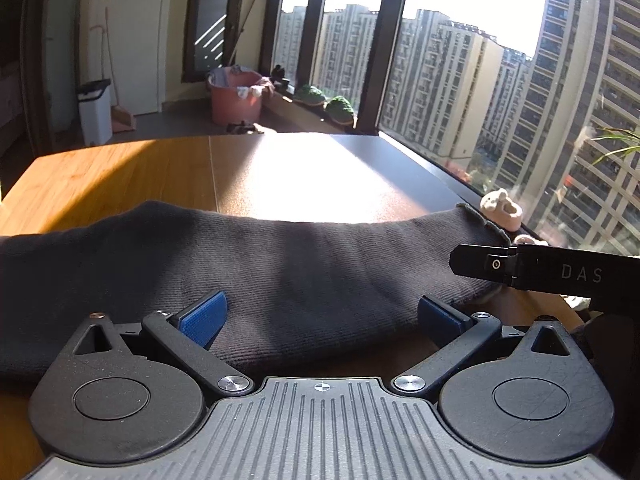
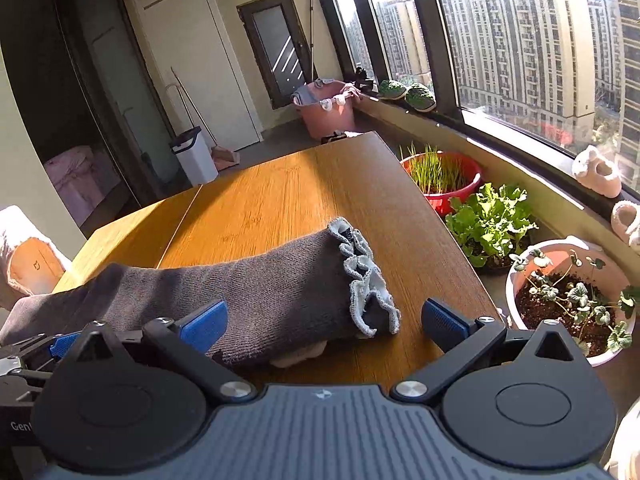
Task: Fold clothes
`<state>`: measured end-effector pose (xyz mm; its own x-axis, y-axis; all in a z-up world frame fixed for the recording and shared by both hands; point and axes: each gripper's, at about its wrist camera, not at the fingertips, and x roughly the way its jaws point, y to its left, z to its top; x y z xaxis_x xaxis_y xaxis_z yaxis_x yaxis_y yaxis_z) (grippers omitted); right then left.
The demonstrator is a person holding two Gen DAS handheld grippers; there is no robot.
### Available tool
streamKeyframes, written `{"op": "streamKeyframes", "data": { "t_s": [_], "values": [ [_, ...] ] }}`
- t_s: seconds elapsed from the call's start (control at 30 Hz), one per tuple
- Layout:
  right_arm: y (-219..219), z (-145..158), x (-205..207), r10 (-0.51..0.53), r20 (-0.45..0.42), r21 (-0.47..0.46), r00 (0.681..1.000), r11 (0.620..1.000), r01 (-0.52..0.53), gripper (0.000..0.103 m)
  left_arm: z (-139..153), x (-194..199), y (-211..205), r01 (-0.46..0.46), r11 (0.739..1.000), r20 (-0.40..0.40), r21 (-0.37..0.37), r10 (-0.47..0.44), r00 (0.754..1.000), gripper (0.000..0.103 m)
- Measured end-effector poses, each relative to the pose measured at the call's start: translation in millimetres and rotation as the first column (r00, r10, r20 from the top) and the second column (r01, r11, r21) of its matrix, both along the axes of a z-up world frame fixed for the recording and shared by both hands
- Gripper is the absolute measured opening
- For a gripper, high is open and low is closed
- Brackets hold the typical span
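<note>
A dark grey ribbed knit garment (image 1: 260, 264) lies folded in a long band across the wooden table (image 1: 120, 176). In the right wrist view the same garment (image 2: 248, 296) ends in a pale frilled hem (image 2: 364, 276). My left gripper (image 1: 322, 316) is open, its blue pads wide apart over the garment's near edge. My right gripper (image 2: 324, 320) is open too, its pads either side of the frilled end. The right gripper's black body (image 1: 560, 270) shows at the right of the left wrist view.
The table's right edge runs along a window sill with a red tub of grass (image 2: 440, 176), a leafy plant (image 2: 490, 220) and a white pot (image 2: 572, 300). Small ceramic figures (image 2: 596, 172) stand on the sill. A pink laundry basket (image 2: 328, 108) and a white bin (image 2: 194, 156) stand beyond the table.
</note>
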<state>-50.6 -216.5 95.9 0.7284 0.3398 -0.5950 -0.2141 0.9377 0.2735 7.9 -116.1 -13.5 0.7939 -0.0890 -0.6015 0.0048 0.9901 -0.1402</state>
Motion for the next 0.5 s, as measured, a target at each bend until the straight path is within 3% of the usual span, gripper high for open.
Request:
{"op": "streamKeyframes", "data": {
  "t_s": [0.2,0.33,0.5],
  "values": [
    [0.5,0.8,0.9,0.021,-0.014,-0.010,1.000,1.000,-0.021,0.103,-1.1,-1.5,-1.0,0.001,1.000,0.001,0.003,-0.001,1.000,0.103],
    [1.0,0.4,0.0,0.105,-0.013,0.036,0.994,0.994,-0.105,0.103,-0.5,-2.0,-1.9,0.001,1.000,0.002,0.002,-0.001,1.000,0.103],
    [-3.1,0.0,-4.4,0.040,-0.003,0.047,0.999,0.998,-0.040,0.103,0.2,-3.1,0.2,0.001,1.000,0.005,-0.004,-0.001,1.000,0.103]
  ]
}}
